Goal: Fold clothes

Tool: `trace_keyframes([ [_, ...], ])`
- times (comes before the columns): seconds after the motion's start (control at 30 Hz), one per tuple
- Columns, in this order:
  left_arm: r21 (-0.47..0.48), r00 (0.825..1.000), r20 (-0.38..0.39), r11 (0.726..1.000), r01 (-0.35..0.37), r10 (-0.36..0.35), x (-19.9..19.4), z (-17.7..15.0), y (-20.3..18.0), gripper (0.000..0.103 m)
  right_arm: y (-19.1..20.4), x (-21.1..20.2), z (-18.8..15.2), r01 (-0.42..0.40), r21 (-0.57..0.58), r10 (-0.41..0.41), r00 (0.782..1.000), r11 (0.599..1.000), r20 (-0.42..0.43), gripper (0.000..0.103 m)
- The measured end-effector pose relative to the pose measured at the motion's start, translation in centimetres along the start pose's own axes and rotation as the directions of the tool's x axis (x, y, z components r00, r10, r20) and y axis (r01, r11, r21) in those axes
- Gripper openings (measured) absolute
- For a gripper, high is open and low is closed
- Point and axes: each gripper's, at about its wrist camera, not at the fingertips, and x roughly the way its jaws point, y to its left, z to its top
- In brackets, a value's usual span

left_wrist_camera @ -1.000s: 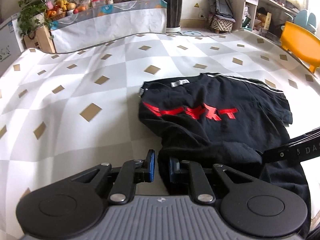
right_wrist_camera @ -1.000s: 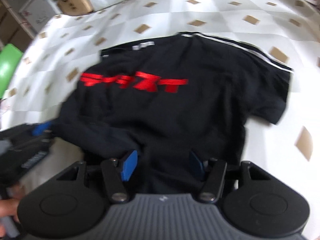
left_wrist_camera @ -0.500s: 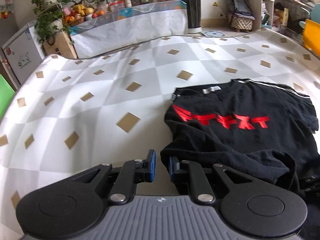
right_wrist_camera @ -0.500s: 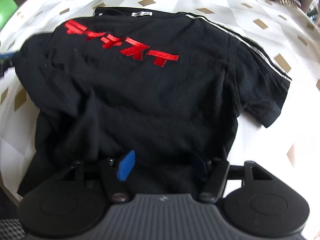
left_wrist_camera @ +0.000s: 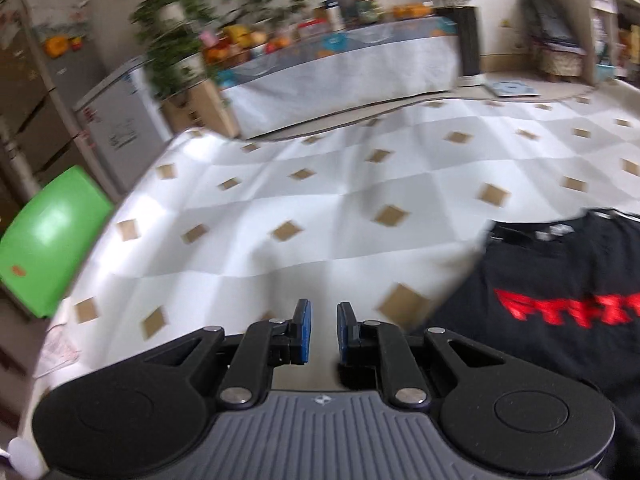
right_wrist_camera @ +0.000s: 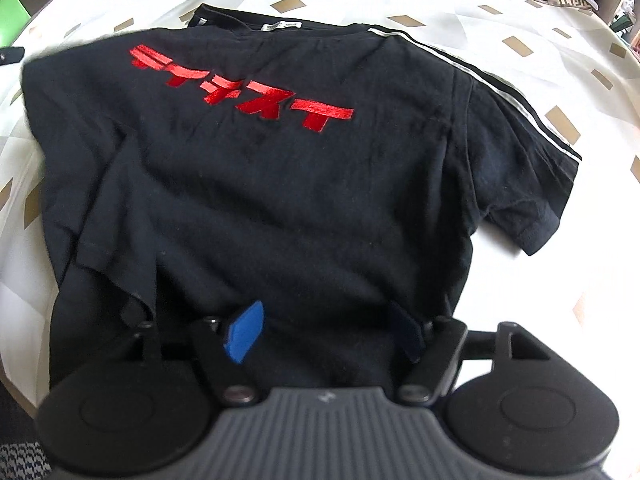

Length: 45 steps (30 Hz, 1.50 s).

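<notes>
Left wrist view: left gripper (left_wrist_camera: 322,330) sits over bare table (left_wrist_camera: 320,208), fingers (left_wrist_camera: 301,330) nearly together with only a narrow gap, and I see no cloth between them. The black T-shirt (left_wrist_camera: 560,312) lies to its right, collar at the far end, red lettering (left_wrist_camera: 568,312) facing up. A green chair (left_wrist_camera: 48,240) stands off the table's left edge. Frame is blurred.

Right wrist view: right gripper (right_wrist_camera: 324,332) hangs steeply over the shirt's near hem, jaws opening. Black fabric lies under and between the fingers (right_wrist_camera: 244,332), but the pads don't look pressed on it, so I read this as a release, not a grip.

Step, my read: early. Shirt spread mostly flat, front up, no real fold made yet. Left side is rumpled, with a loose flap (right_wrist_camera: 104,232) doubled over near the hem. The right sleeve (right_wrist_camera: 532,184) sticks out flat, with 1 white stripe (right_wrist_camera: 480,76) along the shoulder.

Next move probably calls for:
- flattening the left flap first
- then pinching 2 points on one side, shoulder and hem, and carrying that edge toward the centre line
- thin jersey, so grip low at the edge or the fingers will catch both layers.
</notes>
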Motion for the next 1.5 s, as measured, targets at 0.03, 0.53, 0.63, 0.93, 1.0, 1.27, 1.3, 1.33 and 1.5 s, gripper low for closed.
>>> trace_keyframes([
  [0.03,-0.026,1.0,-0.02,0.999,-0.024,0.023,0.6,0.0,0.8,0.013,0.0,0.0,0.0,0.0,0.001,0.0,1.0,1.0,0.0,0.07],
  [0.53,-0.13,0.946,-0.144,0.954,0.271,-0.289,-1.0,-3.0,-4.2,0.02,0.6,0.7,0.4,0.001,0.0,-0.001,1.0,1.0,-0.005,0.079],
  [0.63,-0.106,0.93,-0.159,0.943,0.317,-0.33,-1.8,-3.4,-6.1,0.021,0.6,0.8,0.4,0.002,0.001,-0.002,1.0,1.0,-0.006,0.079],
  [0.93,-0.124,0.886,-0.188,0.905,0.407,-0.424,-2.7,-3.5,-9.3,0.03,0.8,0.9,0.5,0.003,0.001,-0.003,1.0,1.0,-0.014,0.082],
  [1.0,-0.13,0.878,-0.194,0.899,0.419,-0.438,-2.7,-3.5,-9.8,0.033,0.8,0.9,0.6,0.003,0.001,-0.003,1.0,1.0,-0.017,0.083],
  [1.27,-0.115,0.851,-0.229,0.881,0.458,-0.473,-2.8,-3.7,-12.2,0.047,1.0,1.1,0.6,0.001,-0.002,-0.001,1.0,1.0,-0.023,0.09],
  [1.3,-0.115,0.848,-0.236,0.88,0.46,-0.474,-2.7,-3.8,-12.4,0.048,1.0,1.1,0.6,0.001,-0.002,-0.001,1.0,1.0,-0.023,0.09],
  [1.33,-0.115,0.844,-0.245,0.879,0.463,-0.477,-2.6,-3.9,-12.7,0.048,1.0,1.1,0.5,0.001,-0.002,-0.001,1.0,1.0,-0.024,0.09],
  [1.5,-0.121,0.827,-0.285,0.875,0.469,-0.484,-2.0,-4.5,-14.0,0.05,1.1,1.1,0.5,0.0,-0.003,0.0,1.0,1.0,-0.026,0.092],
])
